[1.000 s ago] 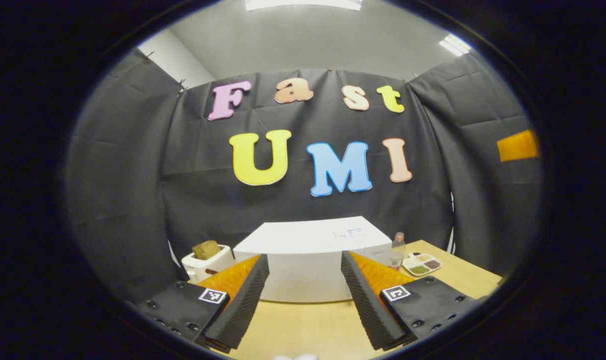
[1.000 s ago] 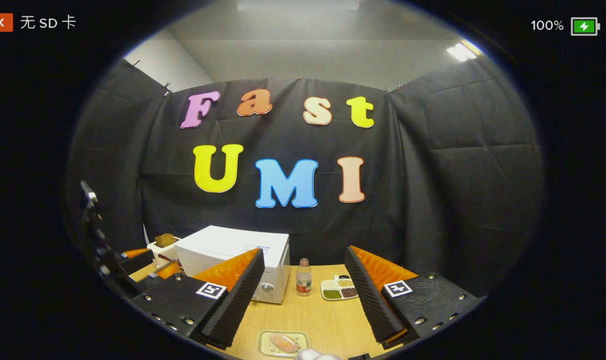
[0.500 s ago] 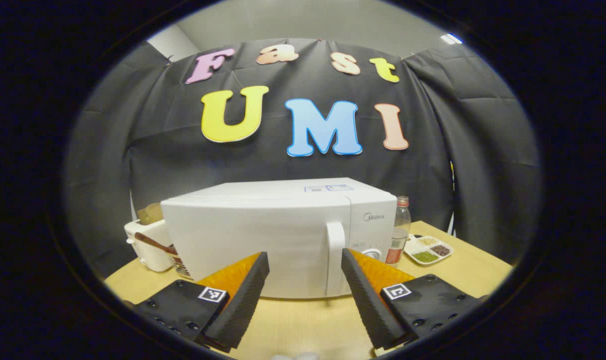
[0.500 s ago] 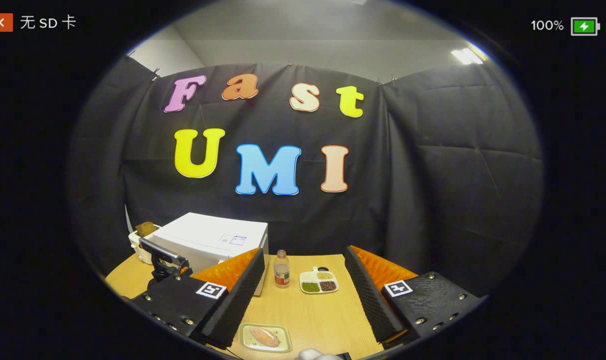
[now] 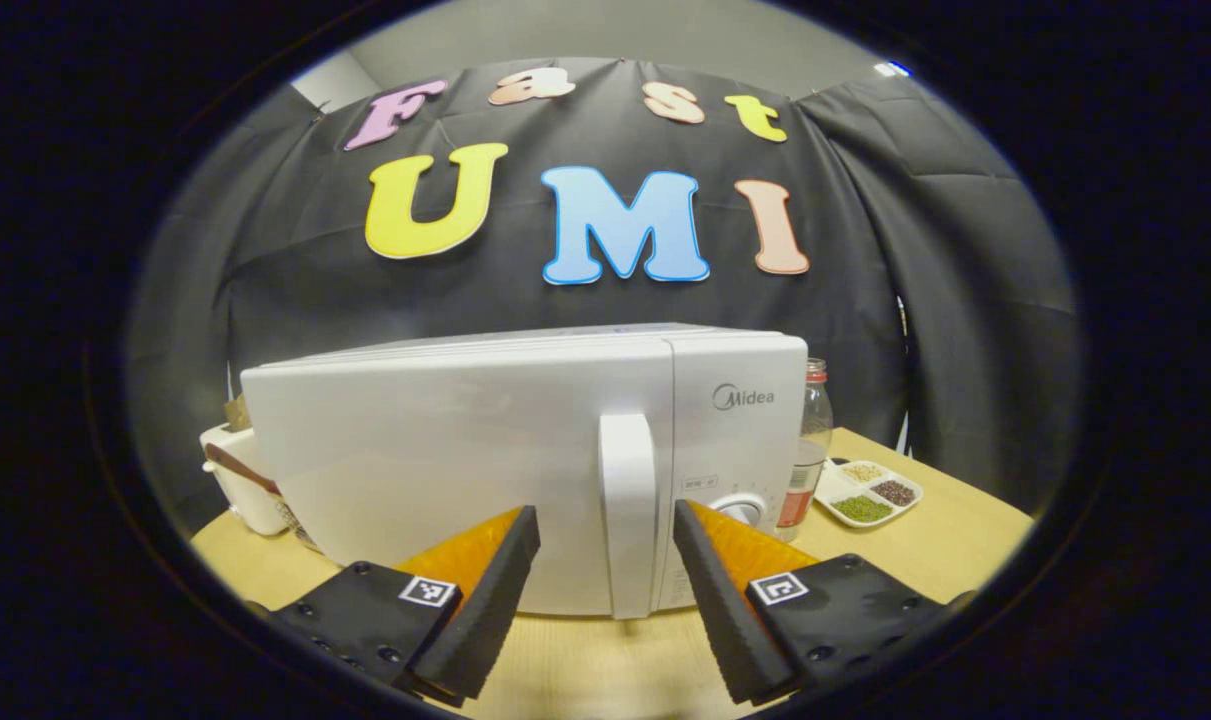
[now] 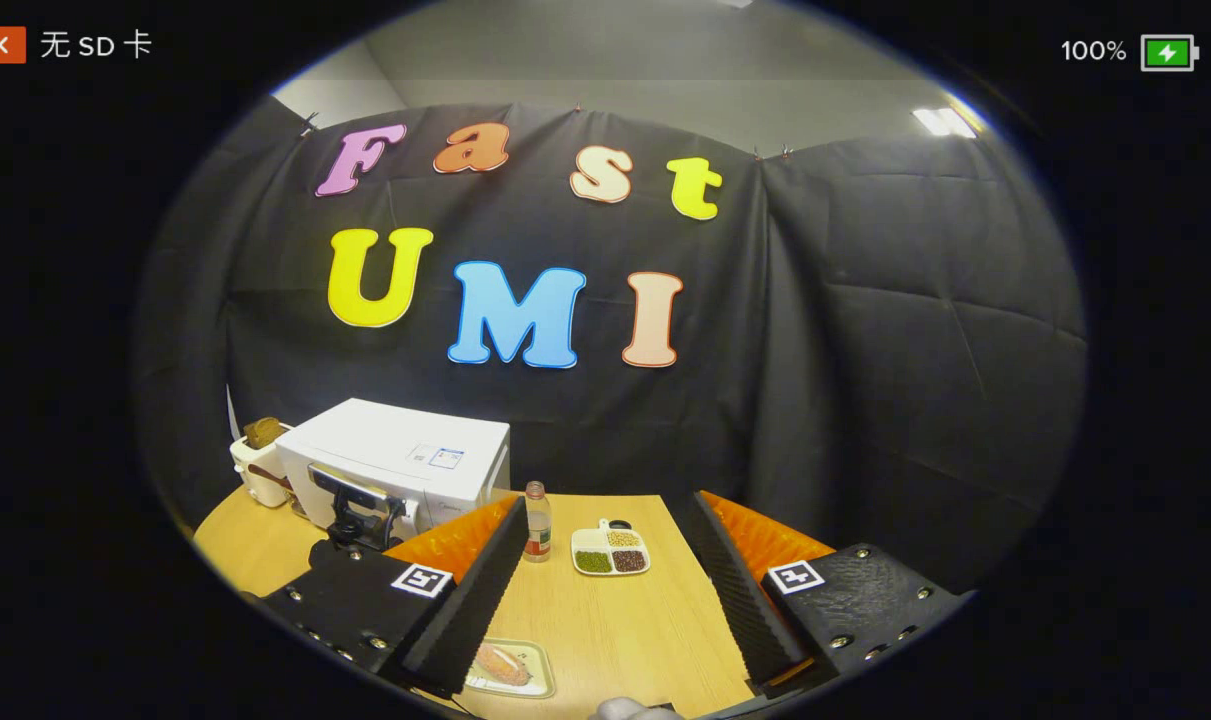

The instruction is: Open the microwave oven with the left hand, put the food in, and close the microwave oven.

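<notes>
The white box-shaped microwave oven (image 5: pixel 525 450) stands on the pale wooden table (image 5: pixel 925 550), its door closed, right in front of my left gripper (image 5: pixel 605 590). Going left to right in the left gripper view: a white toaster (image 5: pixel 235 480) with a brown slice in its slot peeks out past the oven's left edge. Then comes the broad white door, and my left tongs spread wide before it, nothing between the black ribbed fingers (image 5: pixel 485 610). The oven's white upright bar handle (image 5: pixel 629 520) shows in the gap between them, nearer the right finger; I cannot tell whether either finger touches it. Right of the handle is the control panel with a round white knob (image 5: pixel 740 508), then a clear plastic bottle with a red label (image 5: pixel 805 450) just beside the oven, then a white divided dish of green, tan and dark grains (image 5: pixel 870 495).

In the right gripper view the oven sits far left on the table, my left gripper (image 6: pixel 355 515) in front of its door. My right tongs (image 6: pixel 605 600) hang spread and empty above the table. A small pale tray of orange-pink food (image 6: pixel 505 665) lies on the wood, partly under the left finger.
</notes>
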